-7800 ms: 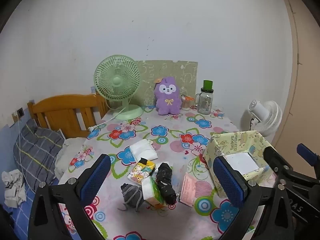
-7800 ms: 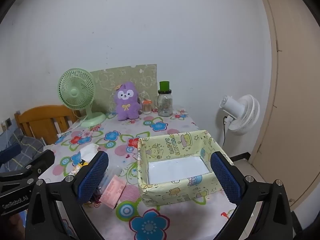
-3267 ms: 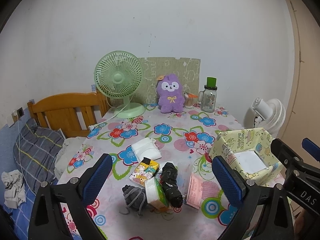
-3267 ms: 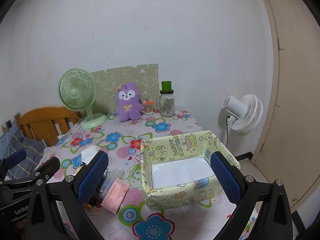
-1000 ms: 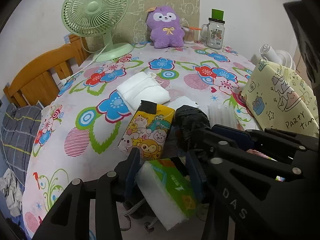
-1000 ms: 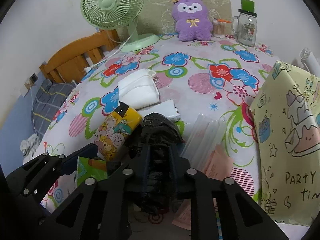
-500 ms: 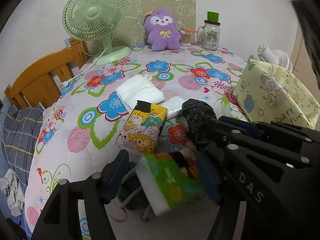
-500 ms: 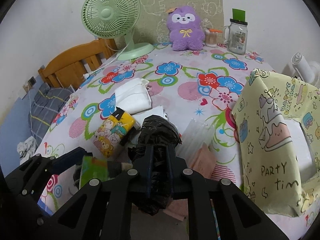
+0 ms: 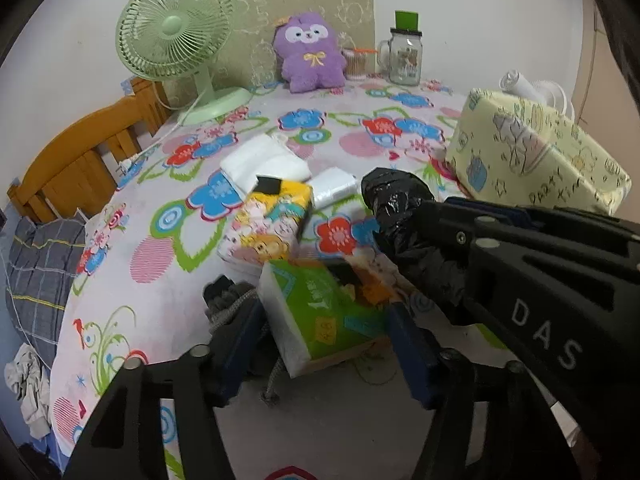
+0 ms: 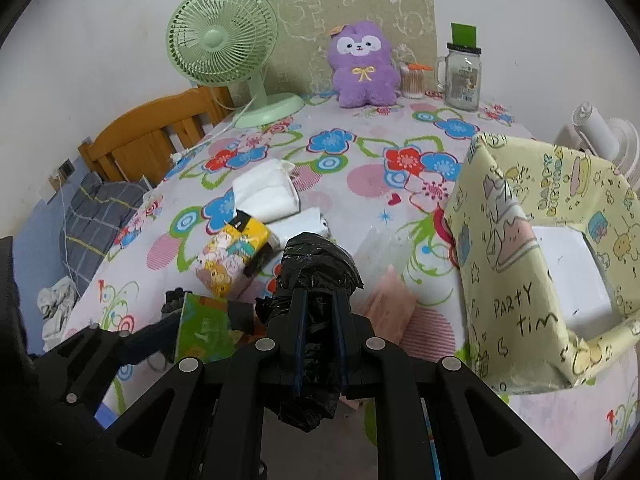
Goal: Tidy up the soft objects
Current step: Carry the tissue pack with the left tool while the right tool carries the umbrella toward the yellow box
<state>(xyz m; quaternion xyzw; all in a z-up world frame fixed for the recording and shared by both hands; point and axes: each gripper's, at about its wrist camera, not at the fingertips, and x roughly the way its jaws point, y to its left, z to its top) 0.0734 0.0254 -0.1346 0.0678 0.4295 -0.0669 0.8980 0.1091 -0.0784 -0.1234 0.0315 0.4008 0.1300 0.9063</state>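
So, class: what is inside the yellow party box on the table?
The yellow party box shows only a bare white bottom inside. Its near wall covers the closest strip of the floor, so that part cannot be seen.

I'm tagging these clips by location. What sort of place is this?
Most likely a bedroom or small living room at home. A table under a flowered tablecloth holds a purple plush toy and a green desk fan, and a wooden bed frame with checked bedding stands beside it.

Two close wrist views, seemingly downward, sharing flowered table (image 9: 168,296).
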